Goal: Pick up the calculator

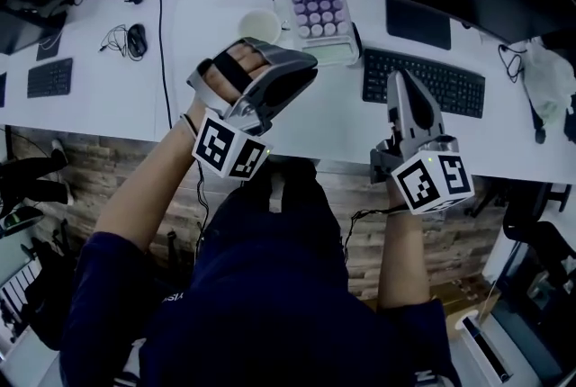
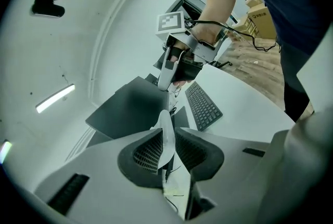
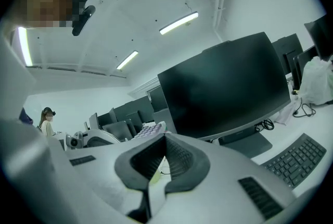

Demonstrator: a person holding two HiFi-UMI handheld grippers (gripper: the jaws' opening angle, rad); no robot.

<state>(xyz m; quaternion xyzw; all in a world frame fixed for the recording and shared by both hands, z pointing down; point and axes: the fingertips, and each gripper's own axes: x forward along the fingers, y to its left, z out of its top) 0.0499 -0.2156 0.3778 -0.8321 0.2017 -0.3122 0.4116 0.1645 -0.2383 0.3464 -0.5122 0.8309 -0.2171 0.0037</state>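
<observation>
— Where is the white calculator [image 1: 319, 12] with the round lilac keys sitting?
— It is hanging just left of the black keyboard [image 1: 423, 84], keys facing up. The left gripper [image 1: 304, 61] is clamping its thin edge between both pads.
— And what is the right gripper [image 1: 402, 81] doing?
— It is hovering over the keyboard's left part, with its jaws pressing together on nothing.
— Is anything else lying around?
— A round white cup [image 1: 259, 25] is standing further left of the keyboard, past the calculator, on the white desk [image 1: 117, 97].
</observation>
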